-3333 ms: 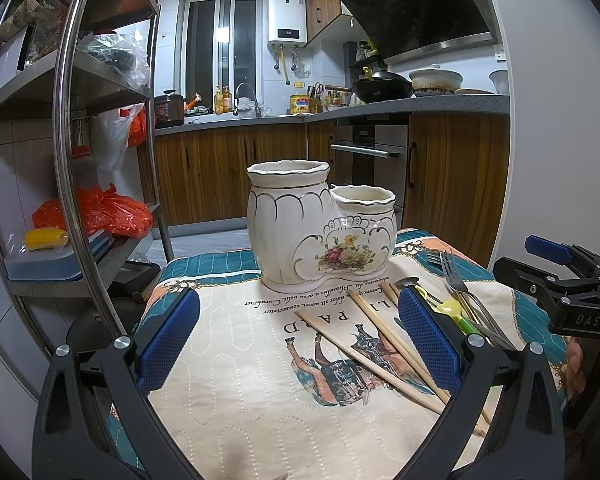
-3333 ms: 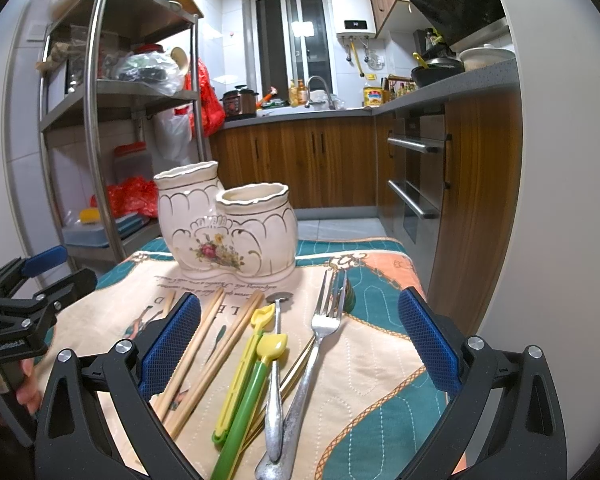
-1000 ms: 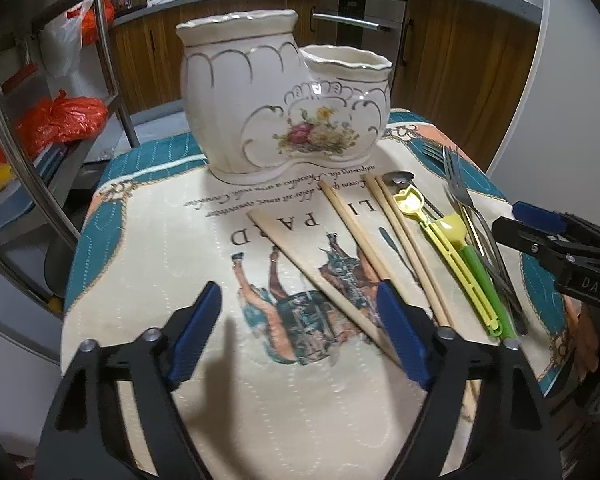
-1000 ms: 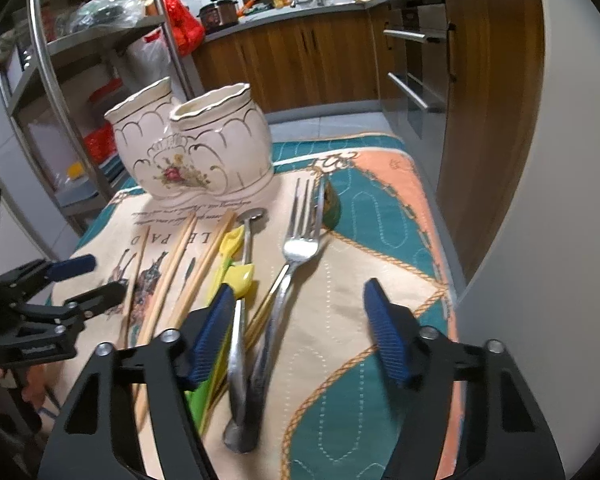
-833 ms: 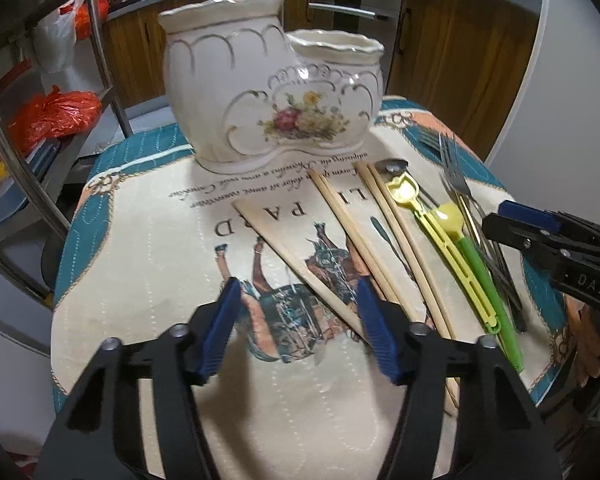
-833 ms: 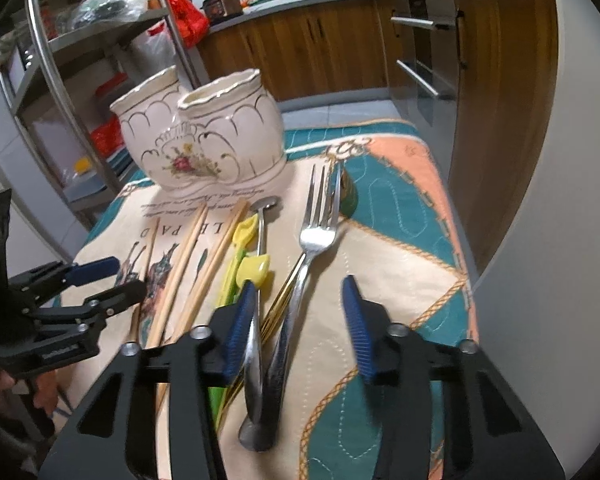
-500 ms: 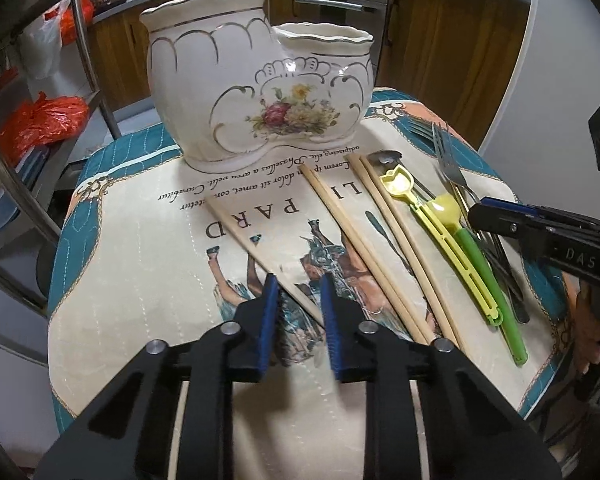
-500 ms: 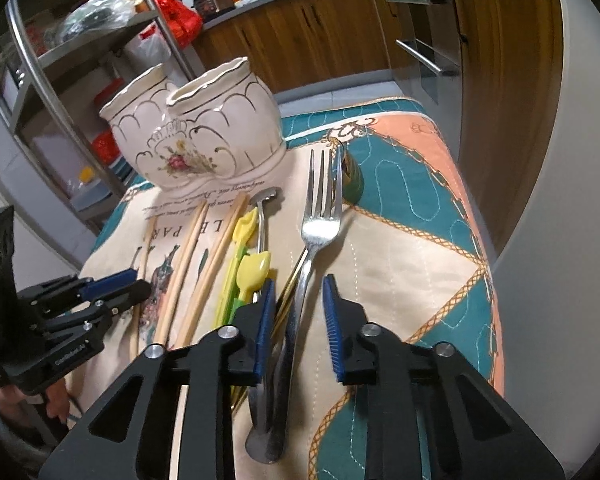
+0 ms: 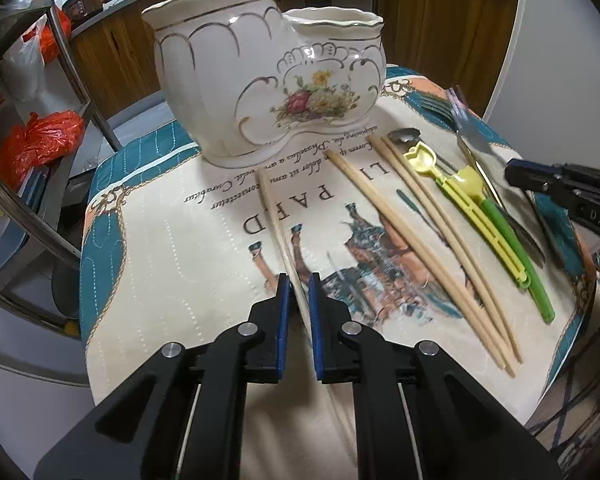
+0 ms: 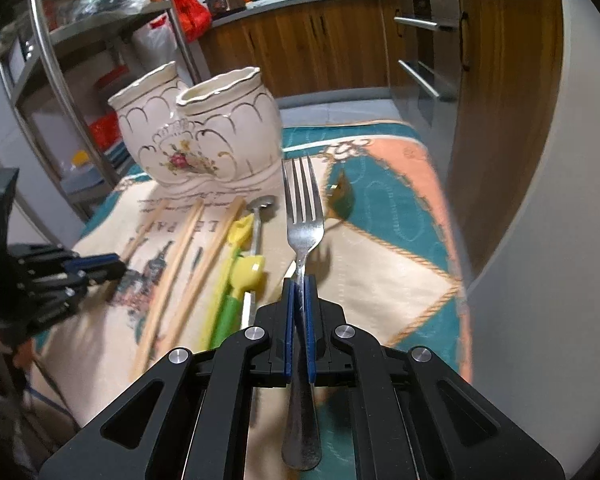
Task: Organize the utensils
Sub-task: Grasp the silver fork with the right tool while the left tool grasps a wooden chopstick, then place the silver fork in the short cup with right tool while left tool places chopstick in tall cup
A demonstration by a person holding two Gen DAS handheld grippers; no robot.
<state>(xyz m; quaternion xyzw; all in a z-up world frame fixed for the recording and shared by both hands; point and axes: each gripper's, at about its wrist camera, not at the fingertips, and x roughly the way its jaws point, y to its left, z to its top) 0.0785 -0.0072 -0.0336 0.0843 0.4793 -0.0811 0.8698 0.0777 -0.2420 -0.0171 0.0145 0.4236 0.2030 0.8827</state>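
A white ceramic two-cup holder (image 9: 260,80) (image 10: 204,140) stands at the back of the printed tablecloth (image 9: 172,240). My left gripper (image 9: 298,280) is closing, its blue pads on the near end of one wooden chopstick (image 9: 274,216) that points toward the holder. My right gripper (image 10: 299,280) is closing on the handle of a steel fork (image 10: 304,224), whose tines point away with a shadow beneath. Between them lie three more chopsticks (image 9: 400,220), a yellow spoon (image 9: 460,196), a green-handled one (image 9: 500,220) and a small metal spoon (image 10: 260,208).
A steel shelf rack (image 9: 60,60) with red bags (image 9: 36,144) stands left of the table. Wooden cabinets (image 10: 320,48) run along the back. A white wall (image 10: 540,240) curves close on the right. The cloth's near edge (image 9: 112,360) drops off just beside my left gripper.
Both grippers went from wide open to shut. The left one closed around the leftmost chopstick, the right one around the fork's handle. Both views tilted down toward the table.
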